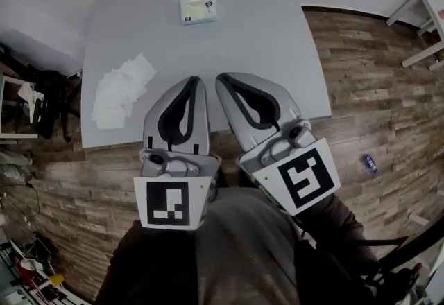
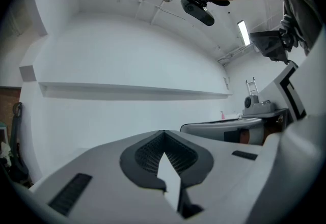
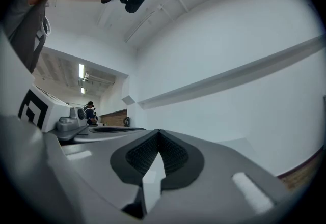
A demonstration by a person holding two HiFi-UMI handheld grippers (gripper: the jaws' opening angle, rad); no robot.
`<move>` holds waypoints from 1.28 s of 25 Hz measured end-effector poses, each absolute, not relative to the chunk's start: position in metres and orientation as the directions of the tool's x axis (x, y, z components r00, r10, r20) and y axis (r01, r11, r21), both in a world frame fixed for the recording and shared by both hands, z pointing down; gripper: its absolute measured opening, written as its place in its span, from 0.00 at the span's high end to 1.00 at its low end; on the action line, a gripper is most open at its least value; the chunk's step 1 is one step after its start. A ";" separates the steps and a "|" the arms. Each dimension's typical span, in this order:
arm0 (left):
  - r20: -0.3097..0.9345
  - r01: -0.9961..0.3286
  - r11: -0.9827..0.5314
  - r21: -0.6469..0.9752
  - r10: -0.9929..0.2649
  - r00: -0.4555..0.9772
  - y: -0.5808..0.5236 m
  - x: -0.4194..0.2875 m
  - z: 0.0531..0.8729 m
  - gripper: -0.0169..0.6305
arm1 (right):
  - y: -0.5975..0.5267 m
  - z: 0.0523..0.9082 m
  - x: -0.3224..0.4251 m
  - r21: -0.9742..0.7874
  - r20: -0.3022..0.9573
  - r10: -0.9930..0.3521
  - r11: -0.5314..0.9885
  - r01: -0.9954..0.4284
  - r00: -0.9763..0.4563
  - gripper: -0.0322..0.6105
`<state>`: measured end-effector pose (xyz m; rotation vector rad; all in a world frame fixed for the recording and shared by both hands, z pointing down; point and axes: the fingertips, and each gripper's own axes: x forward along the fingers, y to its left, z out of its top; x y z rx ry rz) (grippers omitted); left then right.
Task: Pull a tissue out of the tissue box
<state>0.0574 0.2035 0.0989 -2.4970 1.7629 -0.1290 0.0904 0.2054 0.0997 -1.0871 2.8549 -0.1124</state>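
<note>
Hovering side by side at 6 o'clock table edge: left gripper (image 1: 196, 80) & right gripper (image 1: 220, 78), both w/ jaws pressed together, nothing btwn. Small pale rectangular tissue box (image 1: 198, 8) at 12 o'clock on grey table (image 1: 277, 40); loose white tissues (image 1: 121, 91) at 9 o'clock.

tissue box (image 1: 199, 8) | small, pale, yellowish top | lies flat | far part of the grey bench (image 1: 277, 40) | nothing touching it

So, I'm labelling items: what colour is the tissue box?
Tissue box: white, pale yellow top; head view.
</note>
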 end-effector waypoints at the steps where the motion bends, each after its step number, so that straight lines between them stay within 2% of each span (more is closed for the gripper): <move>1: 0.019 -0.936 -0.335 -0.112 -0.942 0.335 0.205 0.057 0.099 0.97 | 0.207 0.099 0.090 -0.096 -0.058 -0.672 0.740 -0.665 -0.739 0.95; 14: -0.044 -0.932 -0.343 -0.115 -0.936 0.350 0.225 0.023 0.077 0.97 | 0.227 0.080 0.050 -0.013 -0.068 -0.674 0.737 -0.675 -0.735 0.95; 32: -0.079 -0.936 -0.334 -0.115 -0.936 0.344 0.257 0.004 0.065 0.97 | 0.257 0.064 0.027 0.010 -0.097 -0.657 0.751 -0.661 -0.748 0.95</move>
